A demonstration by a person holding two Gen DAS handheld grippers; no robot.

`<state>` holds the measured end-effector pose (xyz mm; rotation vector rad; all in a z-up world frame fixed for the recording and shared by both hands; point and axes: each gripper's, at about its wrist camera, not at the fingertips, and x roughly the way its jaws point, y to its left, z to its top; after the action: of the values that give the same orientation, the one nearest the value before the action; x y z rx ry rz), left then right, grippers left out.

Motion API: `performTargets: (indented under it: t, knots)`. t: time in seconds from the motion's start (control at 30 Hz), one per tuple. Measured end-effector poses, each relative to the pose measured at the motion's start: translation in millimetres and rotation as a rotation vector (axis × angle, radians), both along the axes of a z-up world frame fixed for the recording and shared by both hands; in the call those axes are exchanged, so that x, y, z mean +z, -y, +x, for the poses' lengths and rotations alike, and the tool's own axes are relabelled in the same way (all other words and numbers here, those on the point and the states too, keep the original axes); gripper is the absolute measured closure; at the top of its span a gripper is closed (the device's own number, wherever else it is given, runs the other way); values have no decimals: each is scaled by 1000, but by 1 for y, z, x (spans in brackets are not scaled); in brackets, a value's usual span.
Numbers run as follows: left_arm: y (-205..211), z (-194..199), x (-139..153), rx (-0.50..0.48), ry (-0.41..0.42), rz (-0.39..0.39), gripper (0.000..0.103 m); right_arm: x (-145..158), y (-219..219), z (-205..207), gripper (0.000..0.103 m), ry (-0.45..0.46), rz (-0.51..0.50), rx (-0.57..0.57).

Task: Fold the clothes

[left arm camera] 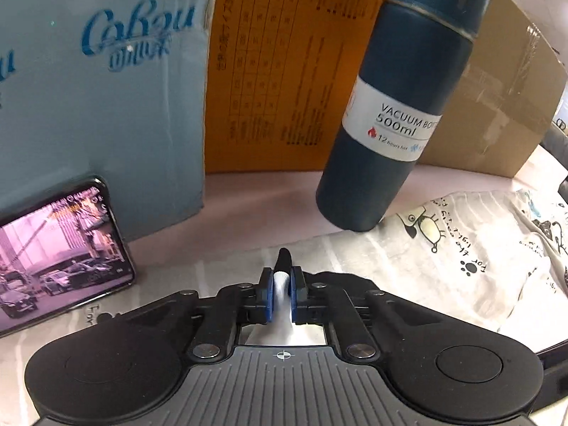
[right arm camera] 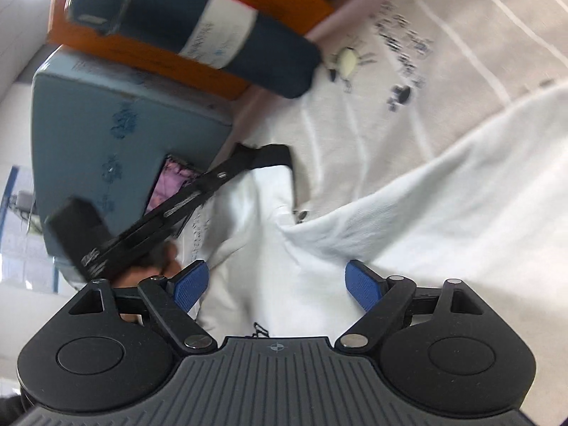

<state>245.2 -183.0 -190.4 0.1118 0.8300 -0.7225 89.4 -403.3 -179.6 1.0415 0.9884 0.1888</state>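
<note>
A white garment with cartoon prints and a black collar trim lies spread over the table (left arm camera: 472, 248). My left gripper (left arm camera: 283, 293) is shut on a pinched fold of the white garment, with the black trim poking out past the pads. In the right wrist view the garment (right arm camera: 443, 191) fills the middle and right. My right gripper (right arm camera: 277, 285) is open just above the white cloth, with nothing between its blue pads (right arm camera: 362, 284). The left gripper shows in the right wrist view (right arm camera: 248, 158) as a black arm holding the black collar edge.
A dark blue vacuum bottle (left arm camera: 401, 106) stands at the garment's far edge, also in the right wrist view (right arm camera: 198, 32). Behind it are a light blue box (left arm camera: 106, 99), an orange box (left arm camera: 284, 71) and a brown carton (left arm camera: 504, 88). A lit phone (left arm camera: 60, 252) leans at left.
</note>
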Motion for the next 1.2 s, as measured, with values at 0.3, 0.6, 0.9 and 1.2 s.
performTargets:
  t: [0.3, 0.6, 0.9, 1.2]
  knots:
    - [-39, -76, 58, -30, 88, -159, 96, 5, 12, -19, 19, 12, 45, -123]
    - [-81, -137, 96, -28, 96, -239, 96, 22, 58, -62, 19, 24, 3, -354]
    - [-113, -189, 94, -23, 17, -244, 96, 25, 102, -109, 19, 1, -31, -548]
    - [-126, -213, 73, -9, -49, -193, 97, 24, 116, -139, 33, -66, -84, -622]
